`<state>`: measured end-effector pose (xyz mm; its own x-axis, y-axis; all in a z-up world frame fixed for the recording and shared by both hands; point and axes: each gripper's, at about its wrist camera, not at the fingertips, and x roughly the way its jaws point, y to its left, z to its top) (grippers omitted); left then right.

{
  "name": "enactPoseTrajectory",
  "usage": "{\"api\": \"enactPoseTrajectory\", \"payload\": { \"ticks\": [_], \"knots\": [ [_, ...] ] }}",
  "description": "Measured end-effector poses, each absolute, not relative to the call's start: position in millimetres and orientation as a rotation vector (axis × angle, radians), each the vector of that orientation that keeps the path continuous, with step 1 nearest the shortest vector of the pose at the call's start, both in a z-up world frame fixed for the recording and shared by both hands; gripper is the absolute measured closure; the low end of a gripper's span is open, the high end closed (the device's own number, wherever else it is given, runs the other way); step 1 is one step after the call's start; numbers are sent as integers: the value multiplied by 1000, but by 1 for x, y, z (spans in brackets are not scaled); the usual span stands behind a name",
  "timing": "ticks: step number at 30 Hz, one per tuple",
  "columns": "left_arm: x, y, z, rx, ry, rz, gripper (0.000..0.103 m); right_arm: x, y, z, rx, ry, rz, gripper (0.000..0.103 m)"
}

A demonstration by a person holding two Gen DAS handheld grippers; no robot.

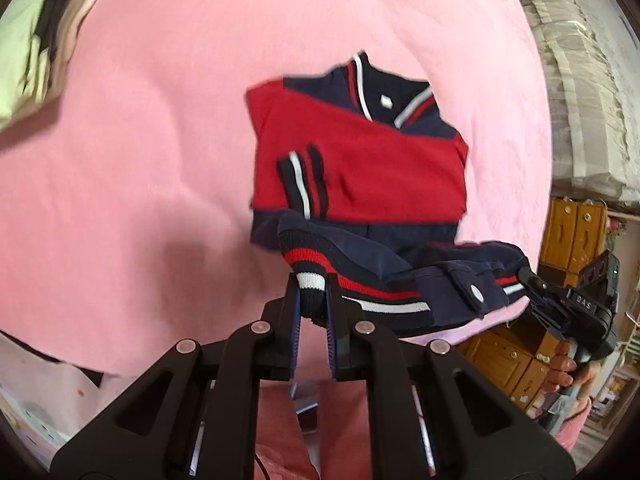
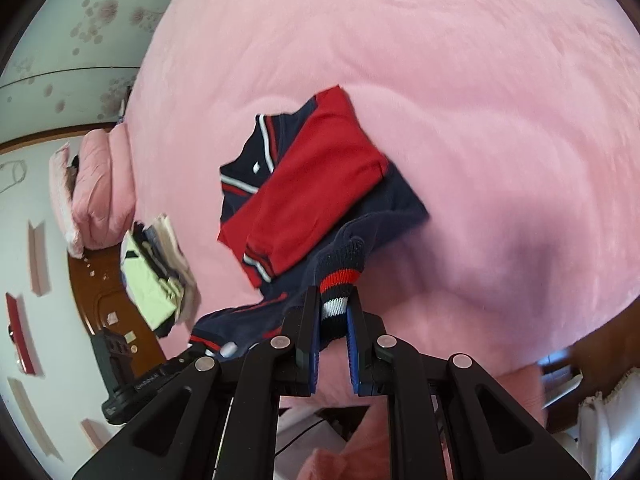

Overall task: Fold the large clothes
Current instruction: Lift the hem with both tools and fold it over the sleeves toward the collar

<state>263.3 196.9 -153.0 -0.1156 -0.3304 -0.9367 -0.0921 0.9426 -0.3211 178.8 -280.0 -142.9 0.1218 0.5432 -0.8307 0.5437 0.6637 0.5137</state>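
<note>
Pink bed point(image 1: 160, 140) filled the left view, with a jacket point(image 1: 360, 168) lying on it, sleeves already crossed over the chest. The left claw point(image 1: 312, 300) was pinched tight on one corner of the striped hem point(image 1: 308, 280), pointing steeply down. In the right view, the right claw point(image 2: 334, 312) was clamped on the other hem corner, tilted down too. Looked like the bottom-up fold; next I'd carry both corners evenly toward the collar point(image 2: 256, 152).
</note>
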Motion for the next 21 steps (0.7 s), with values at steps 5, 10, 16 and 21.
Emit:
{"api": "enactPoseTrajectory", "payload": {
  "ticks": [5, 10, 16, 21],
  "knots": [
    [303, 188, -169, -309, 1712, -130, 95, 229, -280, -161, 913, 1578, 11, 92],
    [340, 182, -187, -337, 1710, -61, 95, 282, -282, -176, 862, 1625, 16, 92],
    [369, 173, -214, -279, 1714, 15, 94, 316, -282, -200, 793, 1649, 28, 88],
    [391, 178, -226, -271, 1672, 86, 90, 331, -289, -206, 795, 1553, 49, 55]
  ]
}}
